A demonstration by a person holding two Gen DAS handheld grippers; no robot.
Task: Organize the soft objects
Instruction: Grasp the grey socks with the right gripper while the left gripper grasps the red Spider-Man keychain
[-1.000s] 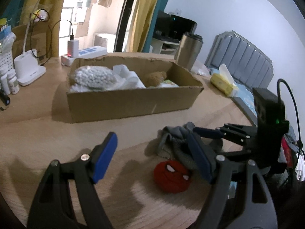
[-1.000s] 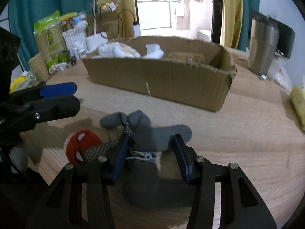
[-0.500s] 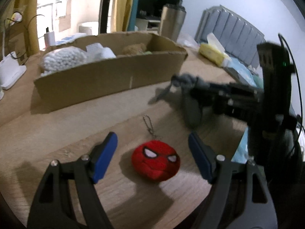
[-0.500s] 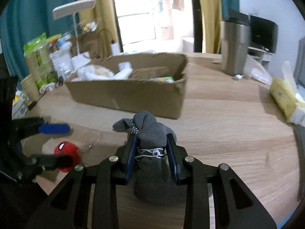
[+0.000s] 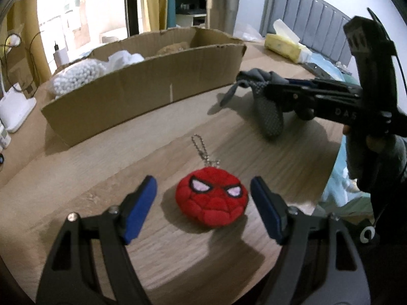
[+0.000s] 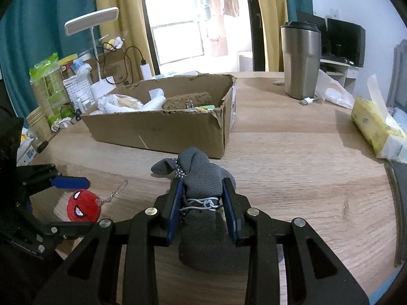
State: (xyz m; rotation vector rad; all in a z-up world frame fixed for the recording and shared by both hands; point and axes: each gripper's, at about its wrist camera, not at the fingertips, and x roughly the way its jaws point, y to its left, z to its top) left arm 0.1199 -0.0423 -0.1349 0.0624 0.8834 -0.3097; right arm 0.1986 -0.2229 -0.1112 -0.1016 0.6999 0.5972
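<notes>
The right hand-held gripper is clenched on a grey mesh drawstring pouch, pinching it at the tied neck so the body sags below and the top flops forward. It hangs just above the wooden surface, short of the open brown cardboard box that already carries white and tan soft things. The left hand-held gripper is released, its blue pads standing either side of a round red plush ball with a spider-mask face, not touching it. The ball lies on the surface with its bead chain trailing toward the box.

To do this well, I'd say the left should settle lower so the pads meet the ball at its widest part, then close gently; plush squashes and can squirt out if nipped near the top. The chain may drag, so lift straight up first. The pouch should clear the box's near wall before it is let go.
</notes>
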